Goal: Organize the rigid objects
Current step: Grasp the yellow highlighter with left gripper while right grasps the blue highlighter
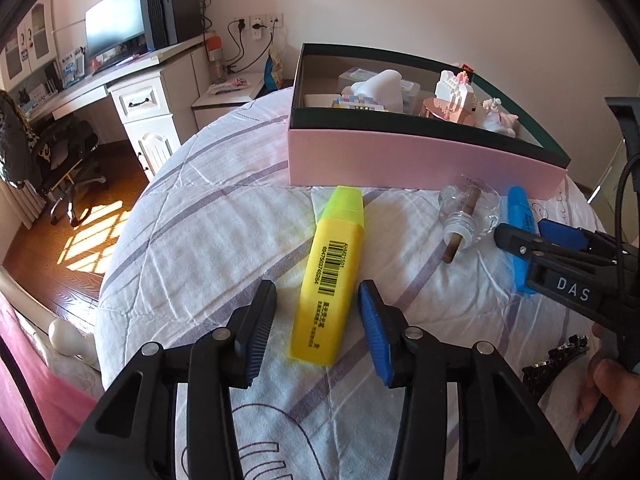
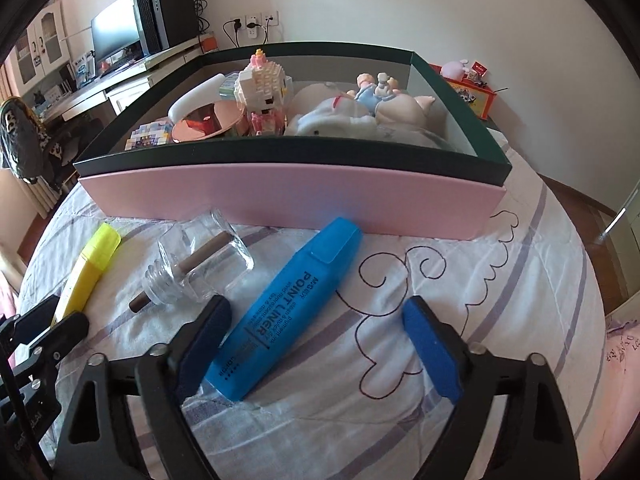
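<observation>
**Two highlighters straddled, neither gripped, in front of the pink storage box.**

From the left: your left gripper (image 1: 318,300) stands apart around the lower body of the yellow highlighter (image 1: 330,276), pads clear of it; centre it before you close. The glass bottle (image 2: 198,264) lies between the pens. Your right gripper (image 2: 316,330) is also apart, its left pad close beside the blue highlighter (image 2: 288,308) and its right pad well clear; shift until both pads meet the flat sides, then lift over the rim of the box (image 2: 288,200).
</observation>
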Tool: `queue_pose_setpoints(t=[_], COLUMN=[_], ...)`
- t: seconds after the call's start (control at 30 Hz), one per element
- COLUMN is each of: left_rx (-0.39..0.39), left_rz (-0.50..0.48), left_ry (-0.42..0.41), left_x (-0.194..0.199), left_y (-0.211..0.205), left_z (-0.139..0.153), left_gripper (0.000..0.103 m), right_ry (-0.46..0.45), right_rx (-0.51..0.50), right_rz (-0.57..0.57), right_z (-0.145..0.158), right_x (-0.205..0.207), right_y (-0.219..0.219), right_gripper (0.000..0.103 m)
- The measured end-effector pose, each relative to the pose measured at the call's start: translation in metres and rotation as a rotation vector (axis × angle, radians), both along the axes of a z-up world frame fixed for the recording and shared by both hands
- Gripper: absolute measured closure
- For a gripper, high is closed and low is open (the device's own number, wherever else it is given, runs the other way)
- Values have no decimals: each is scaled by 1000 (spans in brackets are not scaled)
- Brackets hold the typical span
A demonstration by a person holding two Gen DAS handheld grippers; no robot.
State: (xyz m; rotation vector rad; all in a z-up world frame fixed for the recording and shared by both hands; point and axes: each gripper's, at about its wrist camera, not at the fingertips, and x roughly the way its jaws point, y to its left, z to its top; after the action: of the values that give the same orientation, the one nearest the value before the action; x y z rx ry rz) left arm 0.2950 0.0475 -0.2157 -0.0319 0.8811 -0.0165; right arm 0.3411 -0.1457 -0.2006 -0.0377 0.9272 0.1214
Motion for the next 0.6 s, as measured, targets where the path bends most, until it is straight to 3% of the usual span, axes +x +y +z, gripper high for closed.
queue_pose_setpoints(t=[0.03, 0.1, 0.2, 0.37, 0.6], left_rx=[17, 20, 15, -18, -44], left_rz=[-3, -24, -28, -20, -43], left_ry=[-5, -18, -31, -59, -172], left_x=[0, -2, -7, -22, -61], left_y=[-3, -6, -5, -4, -16], left_z=[-1, -1, 1, 10, 56], left_gripper=[61, 76, 77, 77, 79], right_ry=[-1, -5, -17, -33, -192], right_rx=[1, 16, 37, 131, 237], right_rz=[5, 23, 38, 59, 102], right_z=[0, 1, 3, 6, 45], right_x=[0, 1, -3, -21, -76], right_y=[-3, -7, -14, -23, -19], right_gripper=[43, 55, 75, 76, 76])
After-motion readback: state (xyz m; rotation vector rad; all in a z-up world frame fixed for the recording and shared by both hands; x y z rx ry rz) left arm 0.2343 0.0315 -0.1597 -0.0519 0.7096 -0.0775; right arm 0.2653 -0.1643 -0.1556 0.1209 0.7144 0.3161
